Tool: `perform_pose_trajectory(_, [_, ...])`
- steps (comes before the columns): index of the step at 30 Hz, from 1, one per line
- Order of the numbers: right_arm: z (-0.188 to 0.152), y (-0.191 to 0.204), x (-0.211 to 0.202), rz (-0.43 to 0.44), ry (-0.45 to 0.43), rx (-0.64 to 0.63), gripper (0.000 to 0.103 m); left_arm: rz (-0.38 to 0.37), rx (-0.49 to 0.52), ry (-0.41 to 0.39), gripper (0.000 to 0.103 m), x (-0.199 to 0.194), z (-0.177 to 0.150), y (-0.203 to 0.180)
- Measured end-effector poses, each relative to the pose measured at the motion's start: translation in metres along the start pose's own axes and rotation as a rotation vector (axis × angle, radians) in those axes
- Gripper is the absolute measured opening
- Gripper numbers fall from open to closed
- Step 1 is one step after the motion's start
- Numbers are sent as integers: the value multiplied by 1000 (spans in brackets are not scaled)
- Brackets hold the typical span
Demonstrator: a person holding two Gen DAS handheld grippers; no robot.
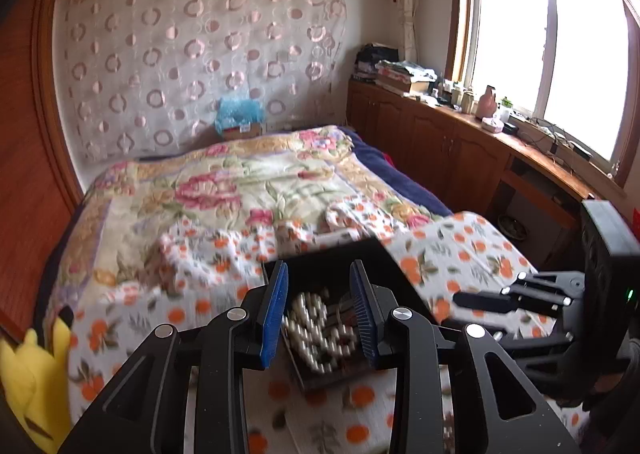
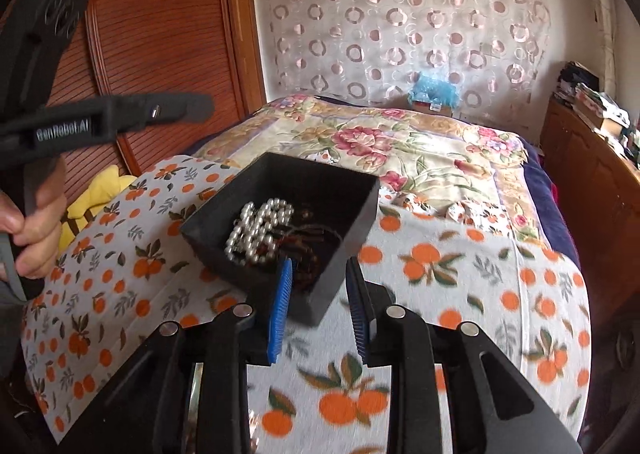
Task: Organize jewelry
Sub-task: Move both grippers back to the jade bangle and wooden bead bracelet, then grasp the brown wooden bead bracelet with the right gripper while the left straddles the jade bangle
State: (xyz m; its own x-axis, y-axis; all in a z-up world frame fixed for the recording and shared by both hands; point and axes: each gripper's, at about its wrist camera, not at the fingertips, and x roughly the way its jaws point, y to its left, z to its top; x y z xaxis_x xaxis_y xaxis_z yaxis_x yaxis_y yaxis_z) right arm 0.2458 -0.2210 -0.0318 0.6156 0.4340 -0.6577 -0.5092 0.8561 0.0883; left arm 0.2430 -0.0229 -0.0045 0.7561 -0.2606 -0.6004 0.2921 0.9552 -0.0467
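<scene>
A square black open-topped box [image 2: 288,222] sits on the orange-print blanket [image 2: 460,274] covering the bed, holding a white pearl-bead strand [image 2: 256,230] and dark jewelry; the left tool [image 1: 319,314] hovers above it, wide open and empty; the right tool [image 2: 318,310], also open and empty, straddles the box's near corner; sorting seems just underway; next, one tool likely closes gently on the pearls.

Bright daylight floods through the wood-framed window [image 1: 548,54] over a cluttered wooden cabinet run [image 1: 432,134]. A bed [image 1: 224,190] fills the room under floral and orange-print blankets, a circle-patterned sheer curtain [image 1: 192,54] behind it, a slatted wooden wardrobe [image 2: 160,34] beside it.
</scene>
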Motion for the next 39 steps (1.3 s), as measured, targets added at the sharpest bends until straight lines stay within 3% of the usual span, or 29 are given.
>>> perform_pose_trajectory(13, [-68,21,-32,-14,53,44,30,-21,-16,73,30,-28,-88,-25])
perform_pose_trajectory(16, [-82,28,-40,-11,65,52,30,-18,-17,76,48,-37,-103,-29])
perform_pose_trajectory(20, [-100,38,-50,-12,79,57,30,-9,-4,81,59,-48,-118,-38])
perform_pose_trajectory(23, [-110,49,-55,-12,94,52,30,2,3,82,60,-55,-127,-42])
perform_pose_trajectory(26, [-122,57,-59,-30,111,40,30,-3,4,91,74,-60,-136,-46])
perform_pose_trajectory(31, [-134,57,-56,-26,157,72,25,-9,11,95,83,-67,-147,-55])
perform_pose_trajectory(39, [-134,60,-54,-105,144,36,25,-10,23,159,84,-55,-158,-62])
